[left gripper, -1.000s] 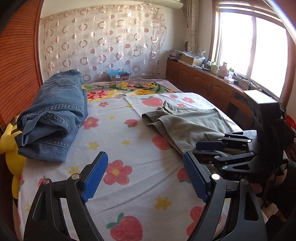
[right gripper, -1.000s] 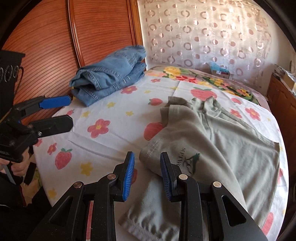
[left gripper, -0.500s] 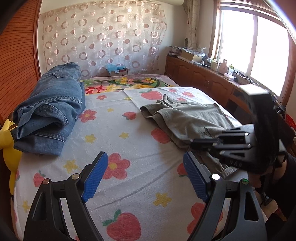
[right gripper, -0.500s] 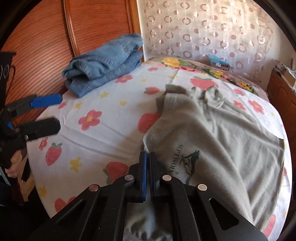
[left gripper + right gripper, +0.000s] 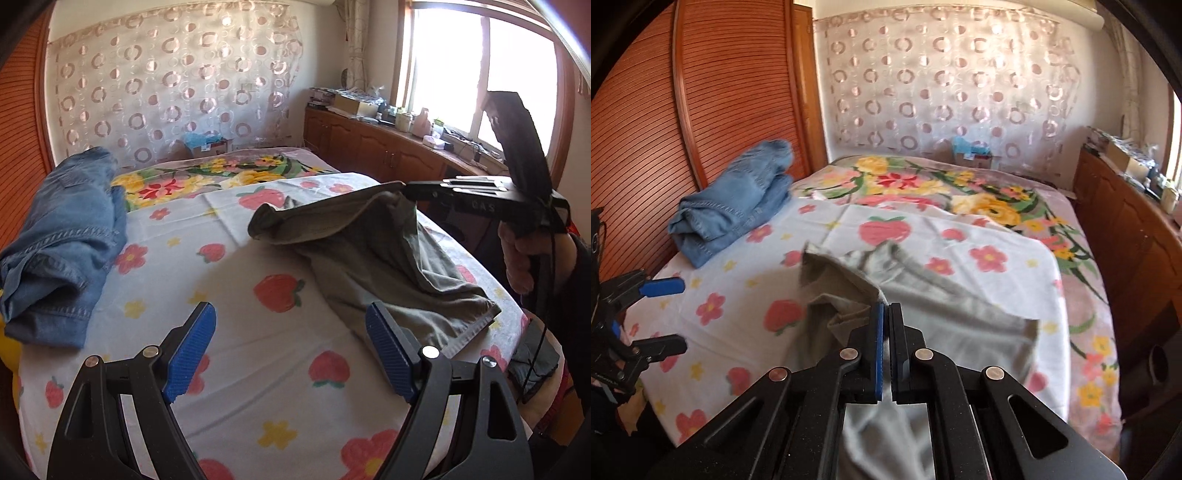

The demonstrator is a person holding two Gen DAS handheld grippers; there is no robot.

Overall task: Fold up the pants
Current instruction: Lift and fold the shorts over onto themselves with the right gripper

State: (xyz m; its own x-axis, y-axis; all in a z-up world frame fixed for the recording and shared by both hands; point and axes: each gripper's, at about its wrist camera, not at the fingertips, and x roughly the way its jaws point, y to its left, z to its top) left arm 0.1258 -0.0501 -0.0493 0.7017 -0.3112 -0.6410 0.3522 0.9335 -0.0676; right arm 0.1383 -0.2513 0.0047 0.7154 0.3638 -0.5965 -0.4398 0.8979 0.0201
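Grey-green pants [image 5: 373, 254] lie on the flowered bed sheet [image 5: 236, 288], on its right half. My right gripper [image 5: 885, 314] is shut on the pants' near edge and holds it lifted above the bed; the cloth [image 5: 945, 306] hangs from its pads. In the left wrist view the right gripper [image 5: 406, 192] shows pinching the raised fabric at upper right. My left gripper [image 5: 288, 347] is open and empty, low over the sheet left of the pants; it also shows in the right wrist view [image 5: 665, 314].
A pile of blue jeans [image 5: 62, 236] lies at the bed's left side by the wooden slatted headboard [image 5: 701, 110]. A floral blanket [image 5: 979, 192] covers the far end. A wooden cabinet [image 5: 388, 147] with clutter runs along the right under the window.
My right gripper closed on the pants' edge and lifted it up off the bed, folding cloth upward. My left gripper stayed open and shifted slightly.
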